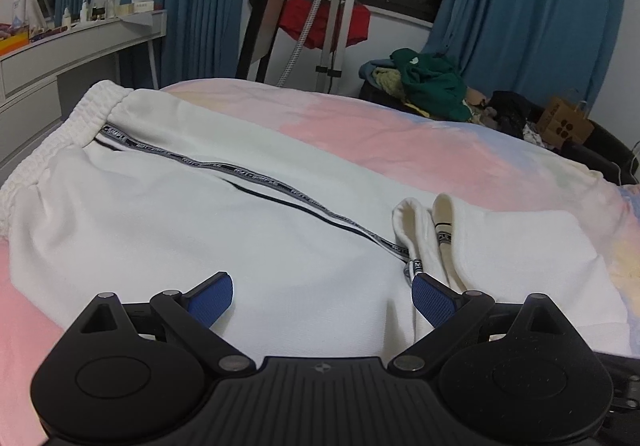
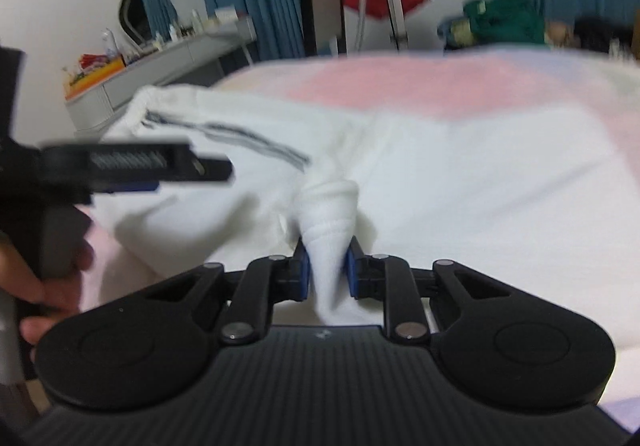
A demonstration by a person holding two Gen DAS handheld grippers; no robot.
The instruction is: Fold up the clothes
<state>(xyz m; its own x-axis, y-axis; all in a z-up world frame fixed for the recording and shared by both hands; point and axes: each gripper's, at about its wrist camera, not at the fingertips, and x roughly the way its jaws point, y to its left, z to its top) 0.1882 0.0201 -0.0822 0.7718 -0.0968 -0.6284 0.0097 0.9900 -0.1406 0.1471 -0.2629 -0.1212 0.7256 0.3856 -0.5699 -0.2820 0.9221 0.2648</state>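
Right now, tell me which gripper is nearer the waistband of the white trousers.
Left. The left gripper hovers open over the trousers, closer to the waistband. The right gripper pinches a bunched fold at the leg end, farther away.

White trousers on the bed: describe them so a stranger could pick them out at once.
Start at the bed with its pink pastel cover. The white trousers lie across its near side, elastic waistband towards the grey dressing table. Unlike the green clothes heap beyond, they are white with a dark lettered stripe down the leg.

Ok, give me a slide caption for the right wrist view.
Right gripper pinches a bunched fold of the white trousers on the pastel bedspread.
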